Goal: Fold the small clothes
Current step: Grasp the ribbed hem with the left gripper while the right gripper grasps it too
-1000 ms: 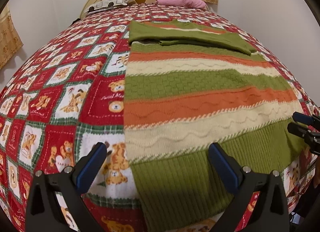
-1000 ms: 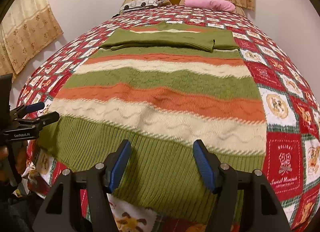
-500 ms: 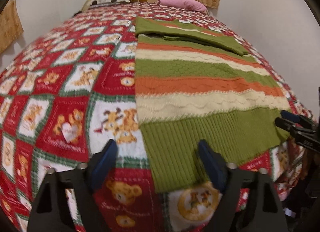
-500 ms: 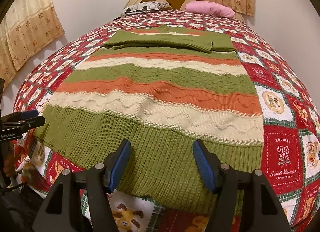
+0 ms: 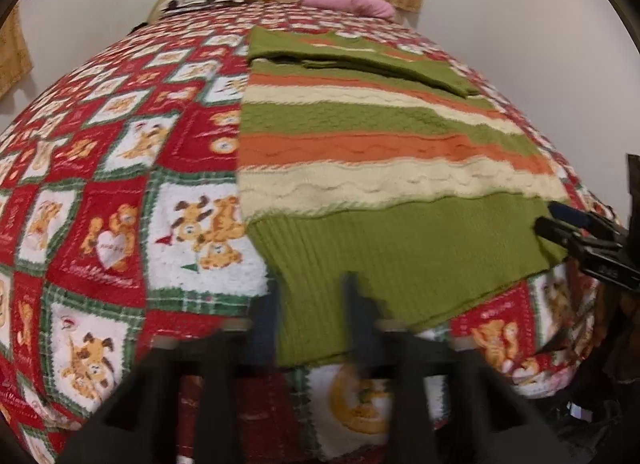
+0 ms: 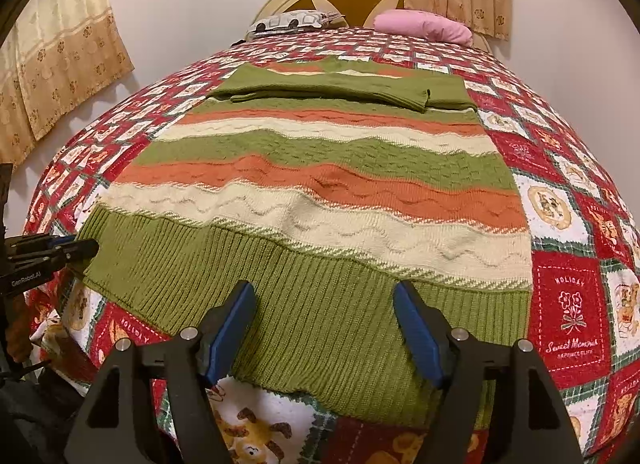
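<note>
Flat on a red-and-white teddy-bear patchwork bedspread, a green, orange and cream striped knitted sweater is seen. Its ribbed hem corner is straddled by the narrowed, motion-blurred left gripper; the right gripper is held wide above the hem.

"GenRobot.AI" on left gripper body, left edge of right wrist view. "HOLIDAY" and "Sweet Memories" on red blanket square, lower right; smaller line beneath possibly "HAPPINESS LIFE", too blurred.
</note>
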Demonstrator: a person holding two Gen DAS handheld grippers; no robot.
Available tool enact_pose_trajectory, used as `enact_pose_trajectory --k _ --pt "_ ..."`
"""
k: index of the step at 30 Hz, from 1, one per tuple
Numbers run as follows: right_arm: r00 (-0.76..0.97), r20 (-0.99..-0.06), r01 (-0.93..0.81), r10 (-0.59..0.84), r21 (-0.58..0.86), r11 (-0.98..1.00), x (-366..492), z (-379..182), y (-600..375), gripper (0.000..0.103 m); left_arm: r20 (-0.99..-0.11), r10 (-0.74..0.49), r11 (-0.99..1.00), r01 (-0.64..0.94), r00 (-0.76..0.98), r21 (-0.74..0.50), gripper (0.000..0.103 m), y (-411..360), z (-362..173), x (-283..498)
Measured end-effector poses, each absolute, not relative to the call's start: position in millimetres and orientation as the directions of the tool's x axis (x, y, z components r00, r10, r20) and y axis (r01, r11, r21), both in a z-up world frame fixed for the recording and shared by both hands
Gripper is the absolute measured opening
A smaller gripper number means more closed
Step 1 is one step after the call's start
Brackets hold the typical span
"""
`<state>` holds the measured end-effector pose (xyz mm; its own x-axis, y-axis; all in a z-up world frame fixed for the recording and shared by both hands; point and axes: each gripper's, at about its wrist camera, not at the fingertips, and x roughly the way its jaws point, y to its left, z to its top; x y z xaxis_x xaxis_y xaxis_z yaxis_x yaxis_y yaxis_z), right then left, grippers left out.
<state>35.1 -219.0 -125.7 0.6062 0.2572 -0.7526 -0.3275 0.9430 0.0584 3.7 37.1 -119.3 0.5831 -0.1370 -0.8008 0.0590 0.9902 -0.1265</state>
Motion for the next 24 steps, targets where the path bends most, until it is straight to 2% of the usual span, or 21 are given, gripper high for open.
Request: enact_pose_trajectory --k 8,13,16,18,19,21,24 --pt "0.654 -0.732 -0.205 0.192 0.072 0.976 23.3 -102.5 -267.2 0.073 -0.783 -0.166 0.986 0.074 0.6 -0.153 0.012 42.5 -106.9 1.7" --pt "0.649 -0.749 -0.134 0.136 0.063 0.989 11.9 -102.7 -295.1 0.073 -0.794 -0.155 0.988 0.079 0.588 -0.135 0.013 41.2 -117.8 5.2" --pt "0.637 -0.76 -0.119 0.13 0.07 0.99 11.1 -107.5 -301.4 0.073 -0.798 -0.151 0.988 0.056 0.584 -0.146 0.021 44.6 -120.3 6.0" --pt "0.623 -0.767 -0.133 0.156 0.093 0.987 11.0 -111.3 -301.1 0.073 -0.797 -0.15 0.986 0.034 0.584 -0.161 0.037 48.5 -120.0 6.1" --pt "0.618 -0.769 -0.139 0.164 0.098 0.985 10.8 -112.9 -300.4 0.072 -0.796 -0.147 0.987 0.029 0.587 -0.161 0.041 49.3 -120.0 5.6" --pt "0.613 -0.771 -0.151 0.173 0.101 0.983 10.7 -115.8 -297.0 0.064 -0.799 -0.154 0.985 0.027 0.581 -0.17 0.059 49.7 -121.8 5.5" --pt "0.594 -0.783 -0.16 0.185 0.11 0.981 11.0 -122.1 -296.0 0.048 -0.798 -0.145 0.987 0.034 0.585 -0.155 0.06 46.6 -122.6 3.8"
